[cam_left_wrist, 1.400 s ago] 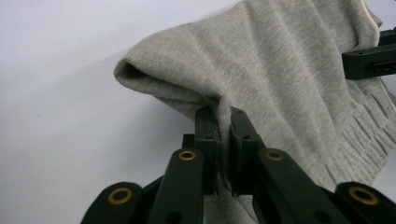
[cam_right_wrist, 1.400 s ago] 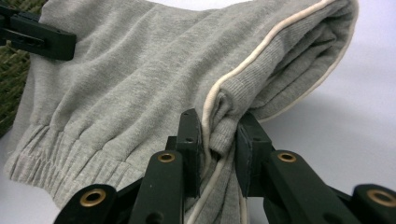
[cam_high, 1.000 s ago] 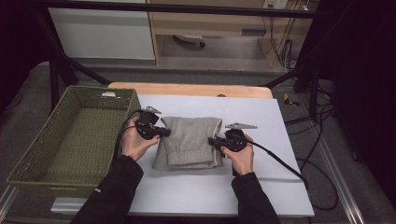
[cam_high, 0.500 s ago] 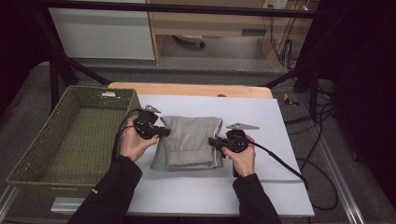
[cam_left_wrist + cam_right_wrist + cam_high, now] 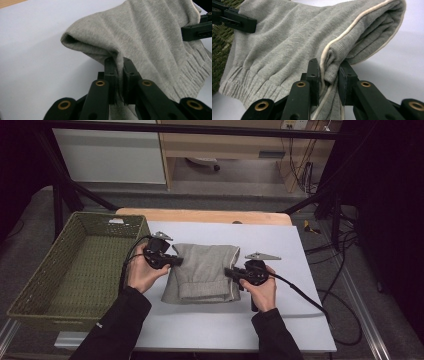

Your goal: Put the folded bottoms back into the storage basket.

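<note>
A folded grey knit garment (image 5: pixel 205 270) with ribbed cuffs and a cream piping line lies on the white table top (image 5: pixel 300 250). My left gripper (image 5: pixel 176 261) is shut on the garment's left edge; in the left gripper view its jaws pinch a fold of the grey garment (image 5: pixel 150 37) at the left gripper (image 5: pixel 119 65). My right gripper (image 5: pixel 229 271) is shut on the right edge; in the right gripper view the right gripper (image 5: pixel 329 68) clamps the piped hem of the garment (image 5: pixel 279 42). Both pinched edges are lifted slightly.
A green woven basket (image 5: pixel 35 285) stands at the table's left side, close to my left hand. A wooden strip (image 5: pixel 200 215) runs along the table's far edge. Cables (image 5: pixel 305 295) trail off to the right from the right gripper.
Both grippers hold their grips on the garment. The left hand has shifted slightly up and away, raising the left edge a little.
</note>
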A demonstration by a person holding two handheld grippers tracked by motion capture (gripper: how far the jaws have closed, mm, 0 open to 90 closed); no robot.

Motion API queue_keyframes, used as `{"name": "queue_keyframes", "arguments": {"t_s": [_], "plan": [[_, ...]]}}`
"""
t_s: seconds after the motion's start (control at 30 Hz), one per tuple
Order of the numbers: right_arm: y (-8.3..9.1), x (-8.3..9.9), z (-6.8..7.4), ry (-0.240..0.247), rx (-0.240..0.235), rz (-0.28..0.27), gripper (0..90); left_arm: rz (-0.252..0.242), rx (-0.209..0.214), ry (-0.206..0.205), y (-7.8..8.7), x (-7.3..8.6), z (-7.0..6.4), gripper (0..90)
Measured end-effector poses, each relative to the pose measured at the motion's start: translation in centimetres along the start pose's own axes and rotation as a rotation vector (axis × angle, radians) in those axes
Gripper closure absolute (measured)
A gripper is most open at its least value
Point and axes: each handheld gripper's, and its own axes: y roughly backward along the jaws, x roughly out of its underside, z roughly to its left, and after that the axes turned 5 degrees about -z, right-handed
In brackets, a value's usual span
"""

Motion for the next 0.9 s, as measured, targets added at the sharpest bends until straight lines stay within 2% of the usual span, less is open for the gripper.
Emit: {"name": "queue_keyframes", "arguments": {"t_s": [0.7,0.9], "plan": [[1.0,-0.7,1.5,0.037,-0.028,-0.029,74.3,-0.019,-0.001,-0.017,2.1,-0.3,-0.4,83.9],[1.2,-0.8,1.9,0.046,-0.037,-0.036,74.3,-0.011,-0.004,-0.024,2.5,-0.4,-0.5,83.9]]}}
